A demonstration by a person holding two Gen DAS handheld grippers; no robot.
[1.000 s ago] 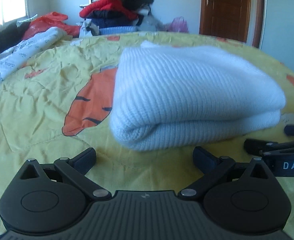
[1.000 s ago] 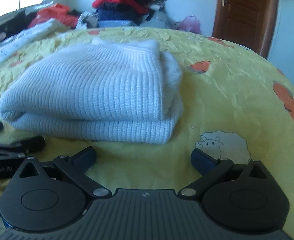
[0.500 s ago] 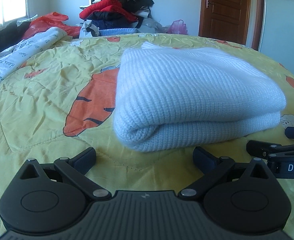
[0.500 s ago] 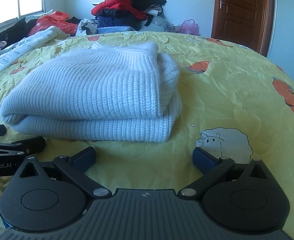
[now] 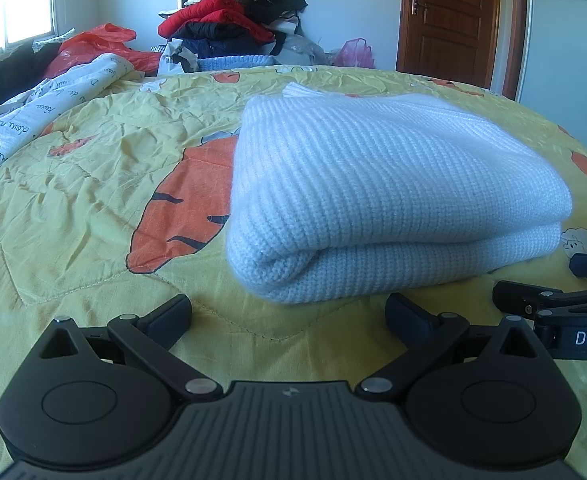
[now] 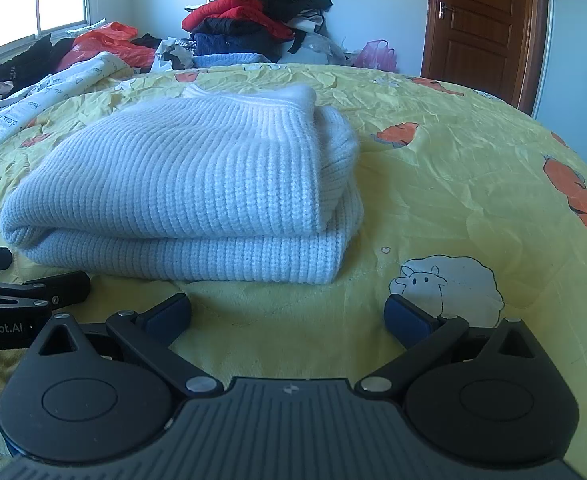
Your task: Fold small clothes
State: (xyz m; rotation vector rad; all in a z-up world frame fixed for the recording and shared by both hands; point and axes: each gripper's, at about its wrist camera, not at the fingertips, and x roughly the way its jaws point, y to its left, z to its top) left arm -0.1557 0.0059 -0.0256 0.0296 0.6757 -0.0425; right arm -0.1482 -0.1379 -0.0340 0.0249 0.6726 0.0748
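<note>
Folded sweater done, my jaws spread and empty

If I nudge forward, a finger could snag the pale blue ribbed knit sweater and spill its fold across the yellow carrot-print bedspread; it lies just ahead of both left gripper and right gripper, untouched.

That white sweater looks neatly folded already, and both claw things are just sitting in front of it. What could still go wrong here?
A few things, possibly. The left gripper and right gripper are both open and close to the folded sweater; a nudge forward could push its bulky top layer askew. The two grippers also sit close together, so they might bump. And the yellow bedspread is soft and wrinkled, so the stack may slump if pressed.
</note>
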